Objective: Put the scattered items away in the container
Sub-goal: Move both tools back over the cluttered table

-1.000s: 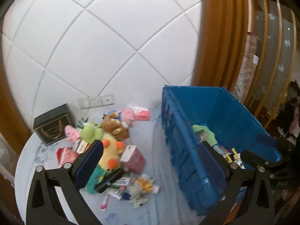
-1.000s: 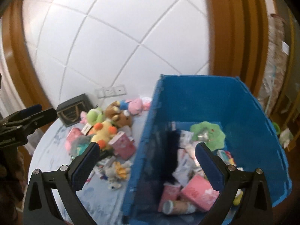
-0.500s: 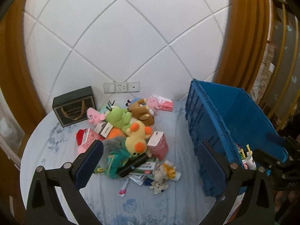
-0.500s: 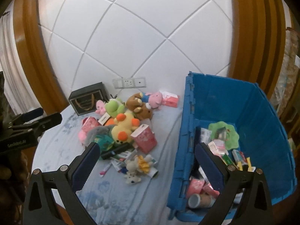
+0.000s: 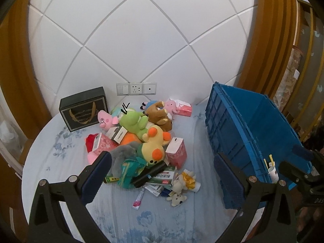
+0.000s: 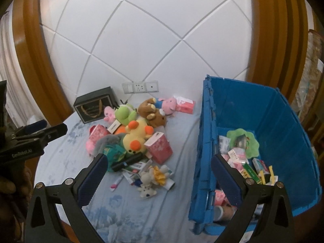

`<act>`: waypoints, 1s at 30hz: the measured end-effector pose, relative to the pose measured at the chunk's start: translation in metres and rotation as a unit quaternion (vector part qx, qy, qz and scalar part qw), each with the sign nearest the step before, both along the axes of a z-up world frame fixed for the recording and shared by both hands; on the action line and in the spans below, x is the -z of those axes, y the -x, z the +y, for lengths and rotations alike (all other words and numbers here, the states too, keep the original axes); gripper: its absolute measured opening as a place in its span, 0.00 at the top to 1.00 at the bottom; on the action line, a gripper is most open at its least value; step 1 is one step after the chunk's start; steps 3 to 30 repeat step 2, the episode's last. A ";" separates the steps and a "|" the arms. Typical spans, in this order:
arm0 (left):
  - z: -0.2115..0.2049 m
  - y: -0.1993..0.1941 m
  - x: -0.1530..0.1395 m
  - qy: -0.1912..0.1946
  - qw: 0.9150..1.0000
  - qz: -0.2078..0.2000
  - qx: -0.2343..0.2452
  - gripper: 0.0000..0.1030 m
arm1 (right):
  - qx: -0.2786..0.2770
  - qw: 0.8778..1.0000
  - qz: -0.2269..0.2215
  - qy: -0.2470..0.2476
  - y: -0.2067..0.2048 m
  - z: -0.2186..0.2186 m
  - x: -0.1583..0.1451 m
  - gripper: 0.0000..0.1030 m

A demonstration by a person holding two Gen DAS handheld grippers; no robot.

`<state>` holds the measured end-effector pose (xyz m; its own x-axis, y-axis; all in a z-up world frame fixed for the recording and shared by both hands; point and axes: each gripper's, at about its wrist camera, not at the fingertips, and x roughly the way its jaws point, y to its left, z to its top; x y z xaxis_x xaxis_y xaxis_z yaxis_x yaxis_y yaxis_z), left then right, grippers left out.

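My left jaws: the left gripper (image 5: 162, 174) hangs above the counter with its jaws spread wide and nothing between them; its blue pads frame the near edge of the toy pile.
My right jaws: the right gripper (image 6: 157, 174) is likewise spread wide and empty, one finger over the pile, the other over the bin's near wall.
Container: the deep blue plastic bin (image 6: 283, 109) stands on the right of the counter, well apart from the pile; a green flower-shaped plush (image 6: 246, 139) and small cartons lie on its floor.
Counter: a round counter under a pale blue flowered cloth (image 5: 125, 212) carries everything.
Scattered pile: a yellow plush duck with orange feet (image 5: 152, 145) sits in the middle, touching a green plush frog (image 5: 132, 120) behind it and a brown plush bear (image 5: 160, 117) further back.
Boxes: a pink tissue carton with a white top (image 5: 177, 152) stands tilted just beside the duck; a second pink carton (image 5: 102, 143) lies on the pile's left.
Near edge: a black cylindrical torch (image 5: 150, 173) lies across a green and white medicine box (image 5: 163, 175); a small cream plush bear (image 5: 178, 197) and a pink sachet (image 5: 138, 198) lie on the cloth in front.
Back wall: a dark green gift box with a gold cord handle (image 5: 84, 109) stands by the white quilted wall panel (image 5: 141, 30), below a row of wall sockets (image 5: 136, 88).
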<state>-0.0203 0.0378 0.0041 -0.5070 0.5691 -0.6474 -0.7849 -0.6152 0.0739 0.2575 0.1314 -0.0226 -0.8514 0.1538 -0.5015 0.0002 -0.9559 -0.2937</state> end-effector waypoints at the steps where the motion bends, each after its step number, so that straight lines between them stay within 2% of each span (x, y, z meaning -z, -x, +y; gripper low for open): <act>1: 0.000 0.000 0.000 0.001 1.000 0.000 0.001 0.00 | 0.000 1.000 0.000 0.000 0.000 0.000 0.000 0.00; 30: 0.000 0.000 0.000 0.001 1.000 0.000 0.001 0.00 | -0.002 1.000 0.000 -0.002 0.000 0.001 0.000 0.00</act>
